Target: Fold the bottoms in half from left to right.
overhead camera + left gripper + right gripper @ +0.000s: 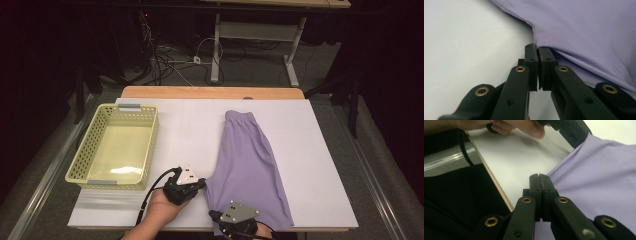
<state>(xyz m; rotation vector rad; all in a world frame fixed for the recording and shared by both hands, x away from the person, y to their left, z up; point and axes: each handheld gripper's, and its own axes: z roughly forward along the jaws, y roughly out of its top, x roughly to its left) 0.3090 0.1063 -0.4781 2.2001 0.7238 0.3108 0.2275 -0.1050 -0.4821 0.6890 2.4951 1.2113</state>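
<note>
A lilac garment (248, 165) lies folded lengthwise on the white table top (185, 130), waistband at the far end. My left gripper (202, 184) is at the garment's left edge, near the front. Its jaws are shut and pinch the cloth (584, 27) at their tips (537, 48). My right gripper (216, 217) sits at the garment's near left corner by the table's front edge. Its jaws (540, 176) are shut, with the lilac cloth (596, 177) drawn up to their tips. The other hand (506, 125) and its gripper show farther off in the right gripper view.
A pale yellow perforated basket (150, 145) stands empty on the left of the table. The table's wooden front edge (494, 182) runs close beside the right gripper. Cables and a desk frame (217, 45) are on the floor beyond the table.
</note>
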